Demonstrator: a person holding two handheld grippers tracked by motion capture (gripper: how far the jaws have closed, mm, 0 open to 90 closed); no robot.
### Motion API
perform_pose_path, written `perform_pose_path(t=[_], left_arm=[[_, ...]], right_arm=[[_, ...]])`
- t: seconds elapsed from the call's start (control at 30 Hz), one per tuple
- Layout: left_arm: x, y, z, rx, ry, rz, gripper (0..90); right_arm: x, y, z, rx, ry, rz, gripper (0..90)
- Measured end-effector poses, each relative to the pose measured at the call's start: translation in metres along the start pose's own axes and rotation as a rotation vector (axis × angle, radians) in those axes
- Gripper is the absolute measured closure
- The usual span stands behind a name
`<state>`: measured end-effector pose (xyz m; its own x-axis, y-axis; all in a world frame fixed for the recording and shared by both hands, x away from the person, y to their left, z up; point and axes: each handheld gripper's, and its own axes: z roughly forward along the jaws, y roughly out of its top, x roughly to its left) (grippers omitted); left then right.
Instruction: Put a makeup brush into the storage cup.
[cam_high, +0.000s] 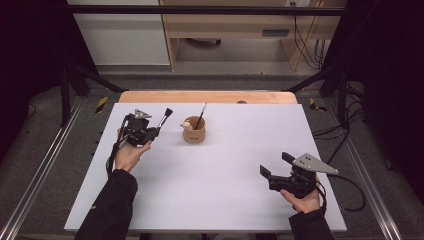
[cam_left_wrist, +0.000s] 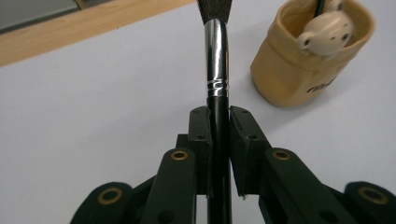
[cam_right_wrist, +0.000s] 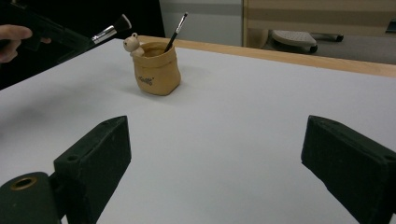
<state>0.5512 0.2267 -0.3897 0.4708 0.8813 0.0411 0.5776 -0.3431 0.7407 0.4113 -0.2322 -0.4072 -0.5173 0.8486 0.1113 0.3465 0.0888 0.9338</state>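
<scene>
Your left gripper (cam_high: 158, 131) is clamped on a makeup brush (cam_left_wrist: 217, 70): both pads squeeze the black handle just below the ferrule. The brush has a glossy black handle, a polished chrome ferrule w/ two thin rings near its base, and a dark, flared bristle head (cam_high: 168, 112) pointing up and away from your hand. In the left gripper view the handle runs straight up between the jaws and the bristles are cut off at the top edge. You're holding it off the white table (cam_high: 220, 185), just left of the tan cup (cam_high: 194, 134), not touching it.

The cup is a soft-looking, sack-shaped holder w/ a small bear figure (cam_right_wrist: 133, 44) on its rim and dark lettering on the side. A thin dark-handled brush (cam_right_wrist: 175, 30) stands tilted inside it.

Your right gripper (cam_high: 274, 166) sits near the table's front right, well apart from the cup, jaws spread wide w/ nothing between them.
</scene>
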Motion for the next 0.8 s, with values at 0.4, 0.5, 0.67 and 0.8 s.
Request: perform_pose_path(t=[0.4, 0.5, 0.67, 0.8], left_arm=[[-0.020, -0.011, -0.042, -0.137, -0.013, 0.022, 79.3], [-0.026, -0.014, -0.049, -0.165, -0.021, 0.024, 79.3], [-0.038, -0.017, -0.059, -0.203, -0.040, 0.036, 79.3], [-0.050, -0.018, -0.065, -0.223, -0.049, 0.057, 79.3]], right_arm=[[0.003, 0.003, 0.001, -0.001, 0.020, 0.013, 10.2], [0.005, 0.004, 0.003, 0.003, 0.028, 0.013, 10.7], [0.008, 0.007, 0.004, 0.002, 0.041, 0.017, 10.9], [0.012, 0.012, 0.006, -0.006, 0.052, 0.018, 10.9]])
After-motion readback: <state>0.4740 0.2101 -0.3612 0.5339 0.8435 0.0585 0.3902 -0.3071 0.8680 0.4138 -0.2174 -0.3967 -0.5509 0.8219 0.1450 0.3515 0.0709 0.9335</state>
